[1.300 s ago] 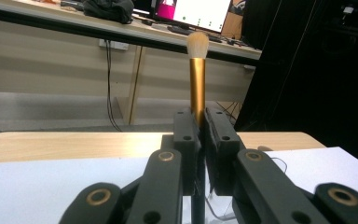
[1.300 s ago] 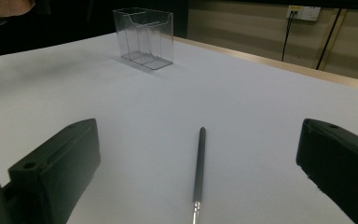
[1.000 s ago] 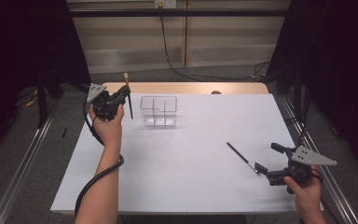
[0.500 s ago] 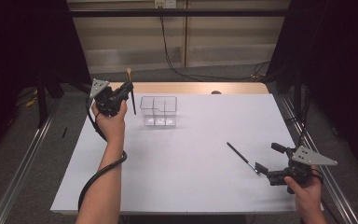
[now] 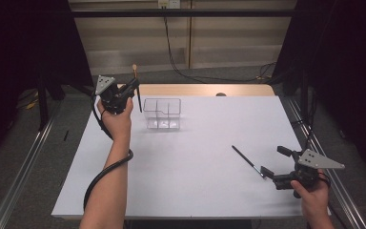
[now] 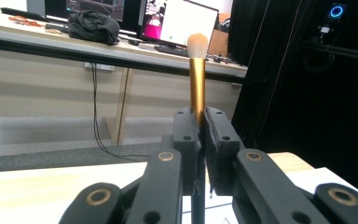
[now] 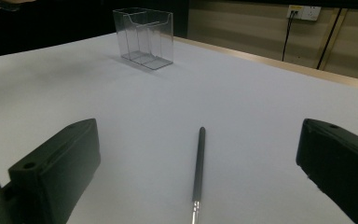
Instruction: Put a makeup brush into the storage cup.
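Left gripper [image 5: 132, 87] pinches a brush [image 5: 135, 71] upright just left of the clear organizer [image 5: 162, 114]; right gripper [image 5: 269, 173] waits spread, well right of the organizer and nearer the person.

Judging by this, the brush only needs a short move rightward over the organizer, its long axis standing vertical, bristles up, and the left hand [image 5: 116, 119] is far nearer. A dark pencil [image 5: 246, 158] lies flat between the organizer and the right gripper, pointing at the organizer. Left gripper view gives the gold ferrule [image 6: 196, 84] clamped between the pads; right gripper view gives the organizer's [image 7: 143, 37] empty compartments beyond the pencil [image 7: 197, 163].
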{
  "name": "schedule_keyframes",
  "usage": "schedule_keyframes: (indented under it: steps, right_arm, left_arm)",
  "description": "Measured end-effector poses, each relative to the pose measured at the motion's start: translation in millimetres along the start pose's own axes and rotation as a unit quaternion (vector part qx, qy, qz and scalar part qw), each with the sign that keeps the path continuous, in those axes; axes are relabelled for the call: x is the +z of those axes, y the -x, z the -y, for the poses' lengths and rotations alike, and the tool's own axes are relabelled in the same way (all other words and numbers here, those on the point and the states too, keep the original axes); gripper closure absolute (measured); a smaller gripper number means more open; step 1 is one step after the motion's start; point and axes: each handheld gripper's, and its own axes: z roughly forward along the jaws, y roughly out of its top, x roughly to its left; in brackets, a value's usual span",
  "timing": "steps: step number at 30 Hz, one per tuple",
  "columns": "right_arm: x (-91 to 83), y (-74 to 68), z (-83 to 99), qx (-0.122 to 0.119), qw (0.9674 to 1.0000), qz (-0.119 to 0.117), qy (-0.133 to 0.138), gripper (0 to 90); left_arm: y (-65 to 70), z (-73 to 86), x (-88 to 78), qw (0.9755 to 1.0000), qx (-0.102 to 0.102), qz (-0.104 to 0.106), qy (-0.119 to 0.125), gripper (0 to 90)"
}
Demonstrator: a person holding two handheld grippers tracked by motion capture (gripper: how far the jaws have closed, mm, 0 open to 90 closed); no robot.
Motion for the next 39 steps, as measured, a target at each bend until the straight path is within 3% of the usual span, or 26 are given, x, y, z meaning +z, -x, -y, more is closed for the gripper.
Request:
schedule_keyframes:
  steps: [16,33,39]
  right_arm:
    - [-0.8,1.1,0.5,0.000,1.0000,0.001,0.000,0.0]
    - [-0.3,1.0,0.5,0.000,1.0000,-0.001,0.000,0.0]
    - [-0.1,1.1,0.6,-0.001,1.0000,-0.001,0.000,0.0]
  left_arm:
    - [8.0,-1.8,12.8,0.9999,-0.005,0.009,0.011,84.0]
    - [12.3,0.2,21.4,0.9997,0.020,0.009,0.006,84.0]
    - [12.4,2.0,24.5,0.9997,0.020,0.004,0.011,84.0]
